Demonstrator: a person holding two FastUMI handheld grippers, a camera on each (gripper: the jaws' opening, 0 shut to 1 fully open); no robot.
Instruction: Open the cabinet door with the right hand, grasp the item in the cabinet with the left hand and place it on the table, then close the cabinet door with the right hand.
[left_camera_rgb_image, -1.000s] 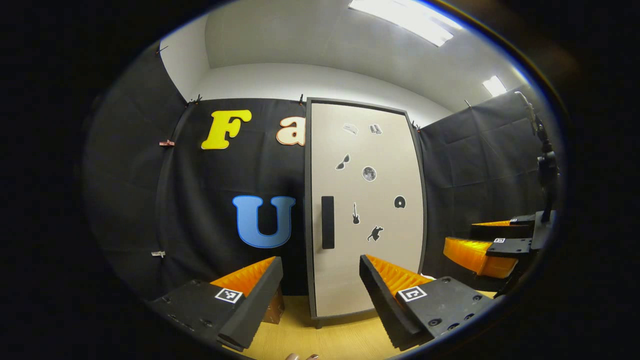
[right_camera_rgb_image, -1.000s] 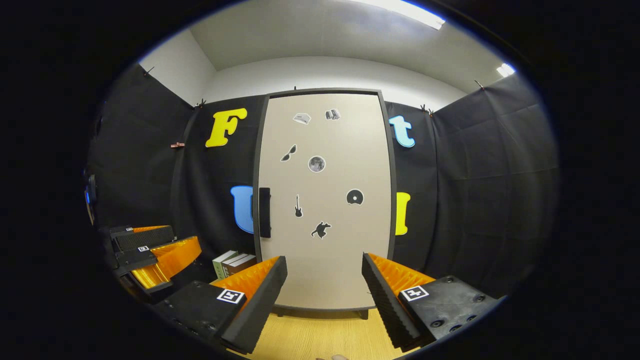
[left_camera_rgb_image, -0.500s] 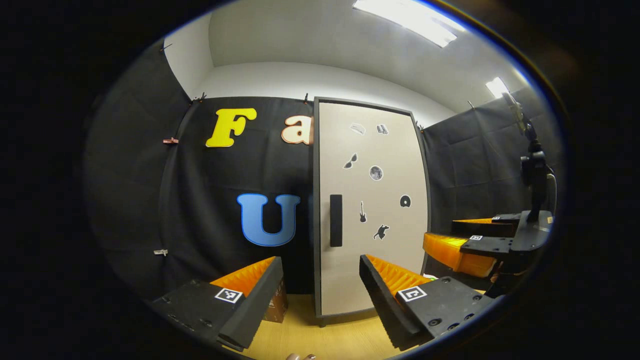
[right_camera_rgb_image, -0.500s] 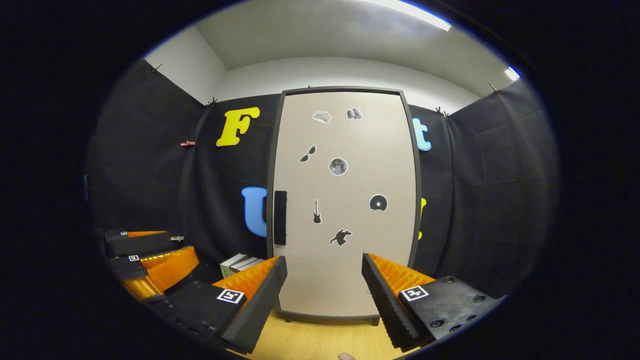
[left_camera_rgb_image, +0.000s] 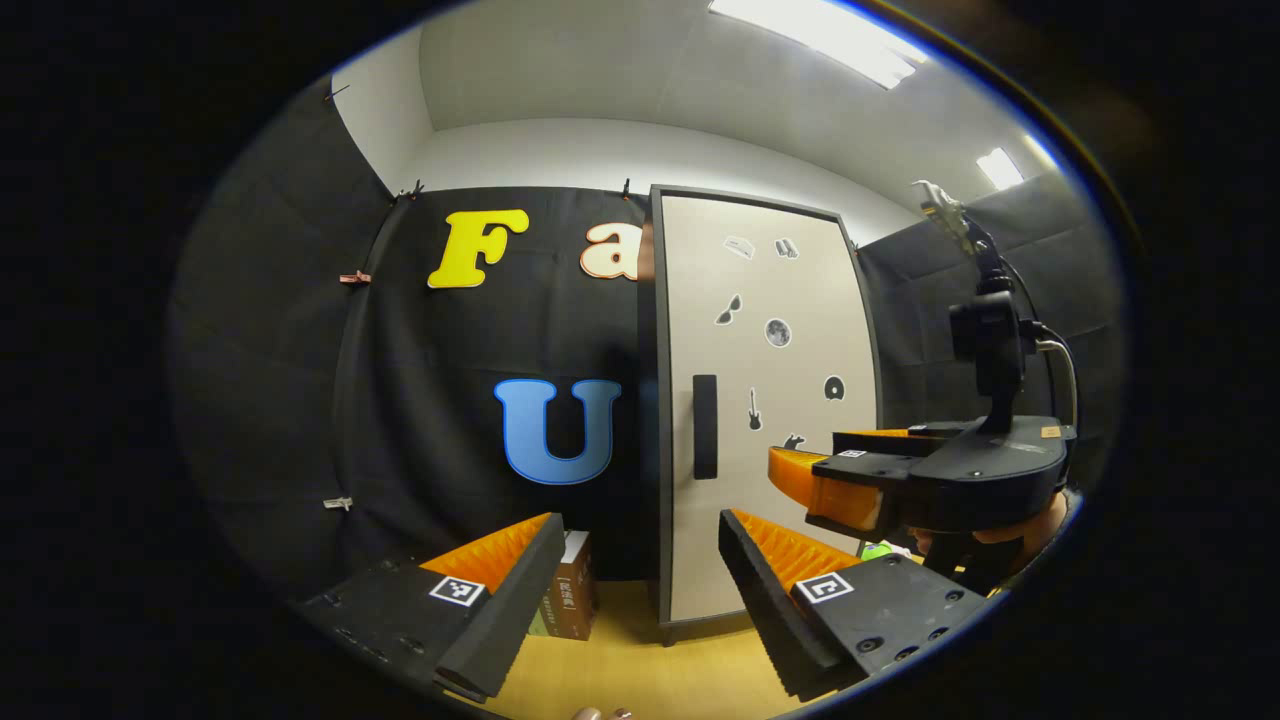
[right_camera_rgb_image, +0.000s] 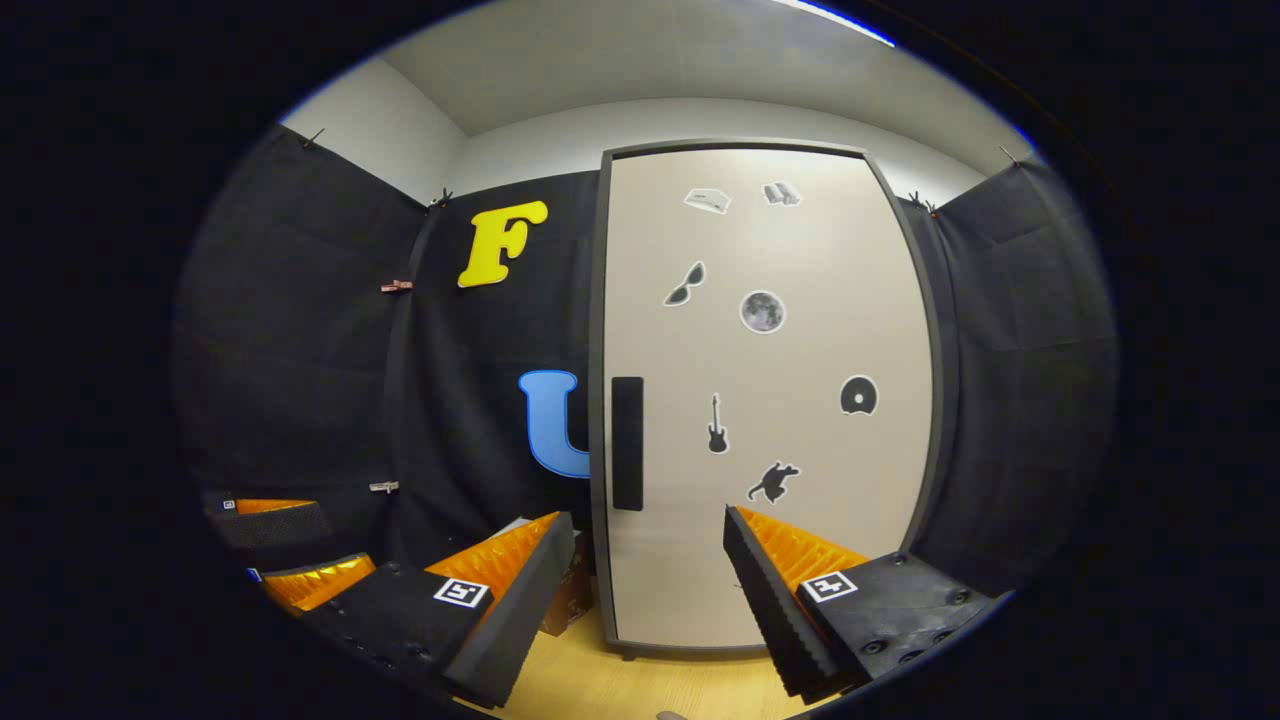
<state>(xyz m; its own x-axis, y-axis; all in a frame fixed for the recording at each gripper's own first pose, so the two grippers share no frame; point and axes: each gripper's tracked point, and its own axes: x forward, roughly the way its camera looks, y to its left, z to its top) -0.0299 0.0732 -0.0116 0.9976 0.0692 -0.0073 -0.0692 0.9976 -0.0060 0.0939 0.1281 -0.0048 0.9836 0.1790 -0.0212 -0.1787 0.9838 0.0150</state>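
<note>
A tall beige cabinet door (right_camera_rgb_image: 765, 400) with small stickers stands closed ahead; its black vertical handle (right_camera_rgb_image: 627, 443) runs along the left edge. My right gripper (right_camera_rgb_image: 648, 580) is open and empty, short of the door, its fingers spanning the lower part near the handle. My left gripper (left_camera_rgb_image: 640, 585) is open and empty too, farther back and to the left, facing the same door (left_camera_rgb_image: 765, 400) and handle (left_camera_rgb_image: 705, 427). The right gripper (left_camera_rgb_image: 850, 480) shows at the right in the left gripper view, ahead of mine. What is inside the cabinet is hidden.
The cabinet stands on a wooden table (right_camera_rgb_image: 600, 680). A few boxes (left_camera_rgb_image: 570, 600) sit on the table left of the cabinet, against the black cloth wall. The left gripper (right_camera_rgb_image: 290, 550) shows at the lower left of the right gripper view.
The right gripper has moved forward toward the door, which looks larger now. In the left gripper view the right gripper has come further in from the right. Both stay open.
</note>
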